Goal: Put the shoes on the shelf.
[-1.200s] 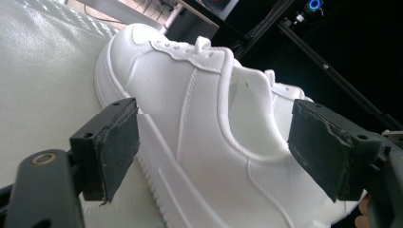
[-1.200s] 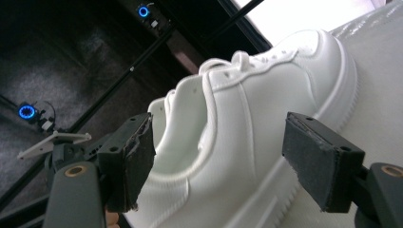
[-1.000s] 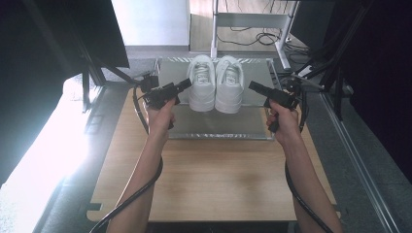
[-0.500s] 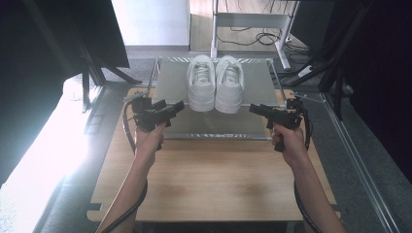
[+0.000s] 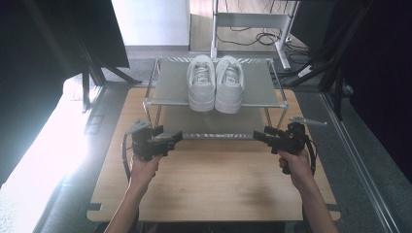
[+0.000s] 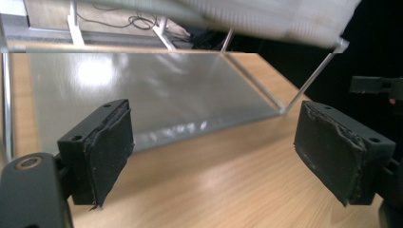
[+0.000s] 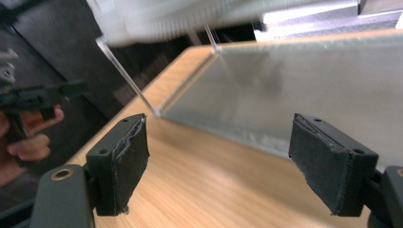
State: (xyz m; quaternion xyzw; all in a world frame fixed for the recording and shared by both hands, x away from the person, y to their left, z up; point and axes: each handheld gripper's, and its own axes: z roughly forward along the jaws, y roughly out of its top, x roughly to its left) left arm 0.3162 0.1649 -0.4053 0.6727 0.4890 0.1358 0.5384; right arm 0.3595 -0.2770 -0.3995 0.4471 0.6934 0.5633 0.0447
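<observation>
Shoes [image 5: 215,83] are seated side by side, touching, on the top shelf of the rack [image 5: 170,87], toes toward the person; placement is judged done, nothing held; left gripper [image 5: 176,138] and right gripper [image 5: 257,136] are seen clear of the rack's front edge, above the table [image 5: 214,184], jaws wide open and empty in both gripper views; lower shelf [image 6: 142,90] is bare; what is left is judged little beyond parking the grippers; no obstruction is seen between grippers and rack; cables and a stand lie on the floor beyond.
</observation>
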